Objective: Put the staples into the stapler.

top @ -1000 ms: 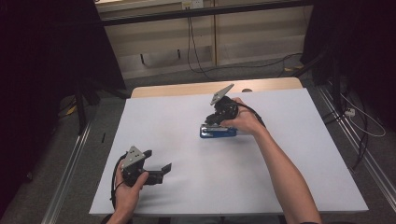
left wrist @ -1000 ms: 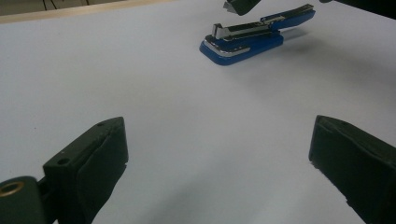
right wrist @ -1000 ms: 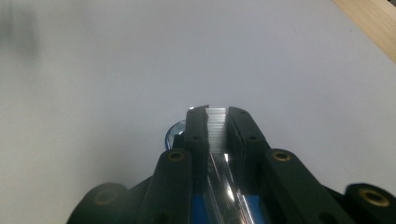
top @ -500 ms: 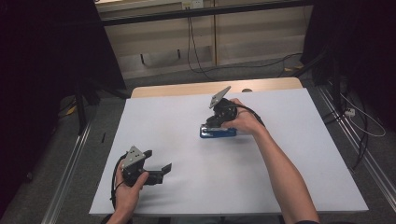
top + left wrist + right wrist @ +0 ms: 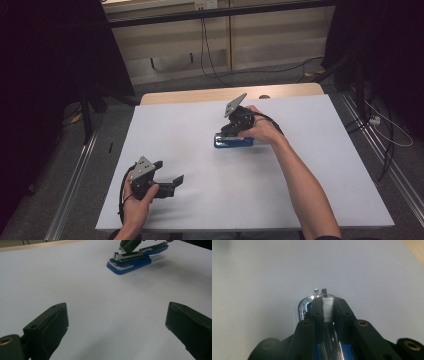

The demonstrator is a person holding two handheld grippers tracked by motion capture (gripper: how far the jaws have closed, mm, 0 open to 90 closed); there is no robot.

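A blue stapler point(image 5: 233, 142) with a chrome magazine lies near the middle of the white table point(image 5: 310, 200). My right gripper point(image 5: 228, 132) points down at the stapler's left end. In the right gripper view the right gripper point(image 5: 327, 302) is shut on a strip of staples point(image 5: 327, 310), right above the stapler's chrome channel point(image 5: 305, 305). My left gripper point(image 5: 169, 172) is held low near the front left of the table, open and holding nothing. In the left gripper view, the left gripper point(image 5: 116, 325) faces the stapler point(image 5: 130, 262) across bare table, with the right gripper point(image 5: 127, 245) on top of it.
A wooden strip point(image 5: 200, 95) runs along the table's far edge. Metal rails point(image 5: 75, 190) flank the table on both sides, and cables point(image 5: 385, 130) lie on the floor at the right. White tabletop stretches between the two grippers.
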